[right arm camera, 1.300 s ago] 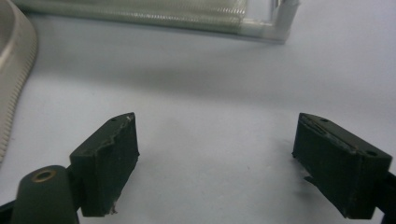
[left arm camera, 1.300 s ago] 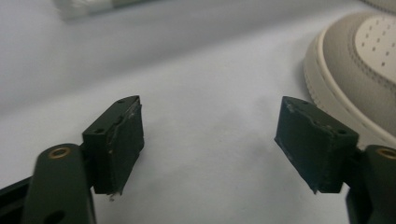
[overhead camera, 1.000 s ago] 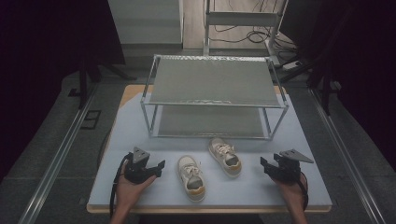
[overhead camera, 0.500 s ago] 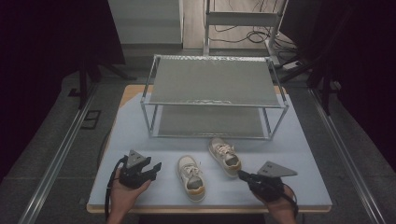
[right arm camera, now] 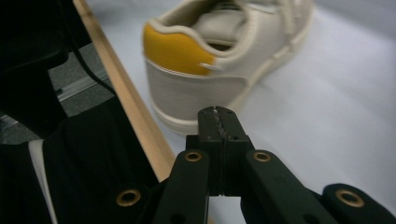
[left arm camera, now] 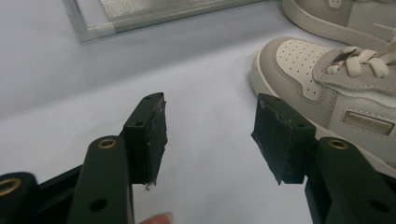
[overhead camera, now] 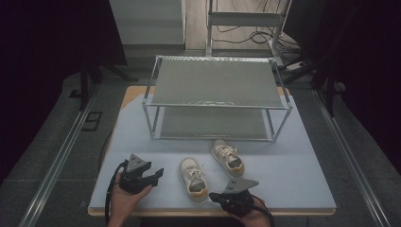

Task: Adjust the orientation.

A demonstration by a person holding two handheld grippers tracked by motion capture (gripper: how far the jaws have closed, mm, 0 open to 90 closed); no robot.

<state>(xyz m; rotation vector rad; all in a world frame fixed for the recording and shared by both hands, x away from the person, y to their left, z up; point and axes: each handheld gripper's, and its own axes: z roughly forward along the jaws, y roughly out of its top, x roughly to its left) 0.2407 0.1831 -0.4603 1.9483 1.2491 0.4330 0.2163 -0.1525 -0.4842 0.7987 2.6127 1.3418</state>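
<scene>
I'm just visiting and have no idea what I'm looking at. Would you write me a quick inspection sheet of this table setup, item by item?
Surface: pale blue table top with a wooden front edge.
Job's things: two beige sneakers; the near sneaker with a yellow heel patch, the far sneaker by the rack's front. Both rest on the table, apart from each other.
Two-tier metal rack: both shelves bare.
Clutter: nothing seen.
Grippers: left gripper open, beside the near sneaker, touching nothing; right gripper shut, empty, just behind that sneaker's heel.
Cables: black cable from the left gripper; cords on the floor behind the table.
Surroundings: dark room, floor rails either side.
</scene>
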